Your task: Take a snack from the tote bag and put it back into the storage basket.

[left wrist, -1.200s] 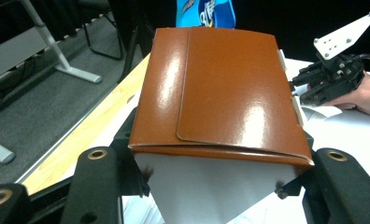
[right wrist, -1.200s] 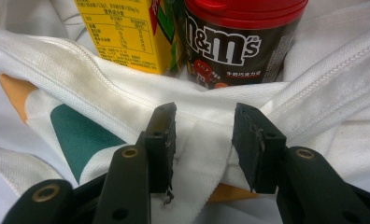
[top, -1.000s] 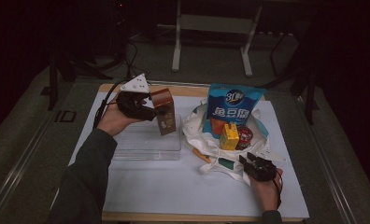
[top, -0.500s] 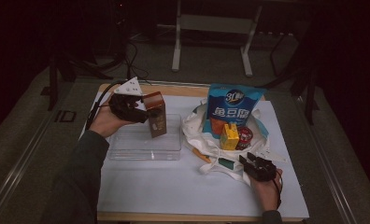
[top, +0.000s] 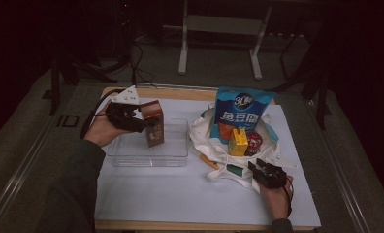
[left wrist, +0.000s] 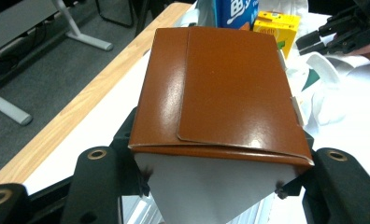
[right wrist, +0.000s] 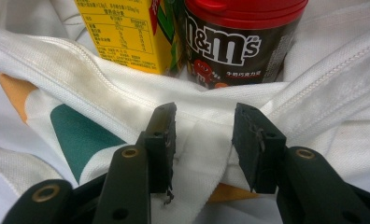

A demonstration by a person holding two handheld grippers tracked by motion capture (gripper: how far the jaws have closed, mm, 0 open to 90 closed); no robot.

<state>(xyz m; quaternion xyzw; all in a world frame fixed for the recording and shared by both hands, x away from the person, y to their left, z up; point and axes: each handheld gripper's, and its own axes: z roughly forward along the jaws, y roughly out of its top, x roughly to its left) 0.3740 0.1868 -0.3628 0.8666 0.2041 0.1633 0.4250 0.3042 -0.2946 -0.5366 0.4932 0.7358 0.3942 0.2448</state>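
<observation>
My left gripper (top: 149,124) is shut on a brown carton (top: 154,122), held upright with its lower end inside a clear plastic container (top: 173,158). In the left gripper view the carton (left wrist: 220,93) stands between the jaws of that gripper (left wrist: 213,184), which press on its two sides. My right gripper (top: 256,166) rests at the near edge of a white cloth bag (top: 204,131). Its jaws (right wrist: 204,126) stand apart, with a fold of the bag's cloth (right wrist: 80,93) lying between them. Just beyond are a yellow drink box (right wrist: 122,28) and a red-lidded M&M's jar (right wrist: 239,42).
The bag also holds a tall blue snack pouch (top: 243,109), behind the yellow box (top: 238,141) and jar (top: 253,143). White paper (top: 180,194) covers the wooden table. The right gripper (left wrist: 346,32) shows far off in the left gripper view.
My left hand has carried the carton to the left and downward, so its base now sits in the clear container. The right gripper has stayed put.
</observation>
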